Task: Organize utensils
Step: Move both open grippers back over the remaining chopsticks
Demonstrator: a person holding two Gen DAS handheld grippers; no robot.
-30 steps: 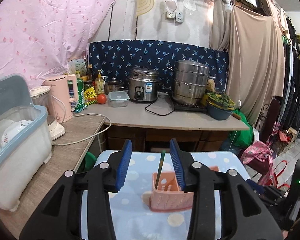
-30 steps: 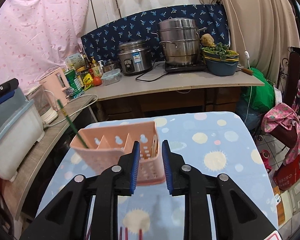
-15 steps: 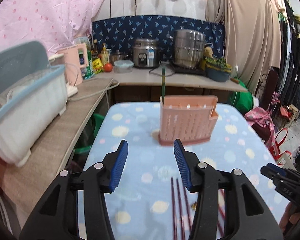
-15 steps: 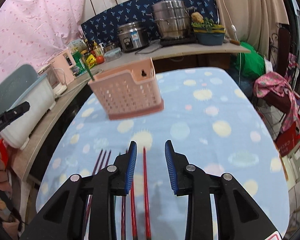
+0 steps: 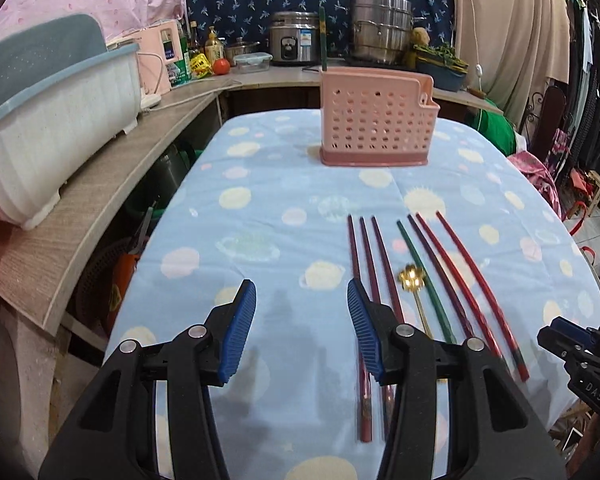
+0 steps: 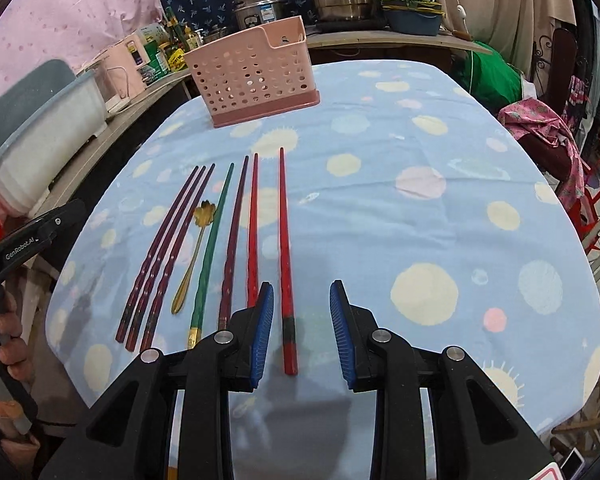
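Note:
A pink perforated utensil holder (image 5: 376,120) stands at the far end of the blue spotted table, also in the right wrist view (image 6: 251,72), with one green chopstick (image 5: 322,38) upright in it. Several chopsticks lie in a row on the cloth: dark purple ones (image 6: 167,248), a green one (image 6: 211,240), red ones (image 6: 283,240), with a gold spoon (image 6: 195,248) among them. My left gripper (image 5: 302,328) is open above the cloth, left of the purple chopsticks (image 5: 370,264). My right gripper (image 6: 302,332) is open, its fingers either side of the rightmost red chopstick's near end.
A wooden counter (image 5: 99,184) runs along the table's left, carrying a white and blue dish bin (image 5: 47,120). Pots, a rice cooker (image 5: 293,38) and bottles stand on the back counter. Bags and clothes are to the right of the table (image 6: 540,120).
Both grippers have pulled back from the pink holder toward the near end of the table and dropped low over the row of chopsticks. The right gripper's jaws have opened wider.

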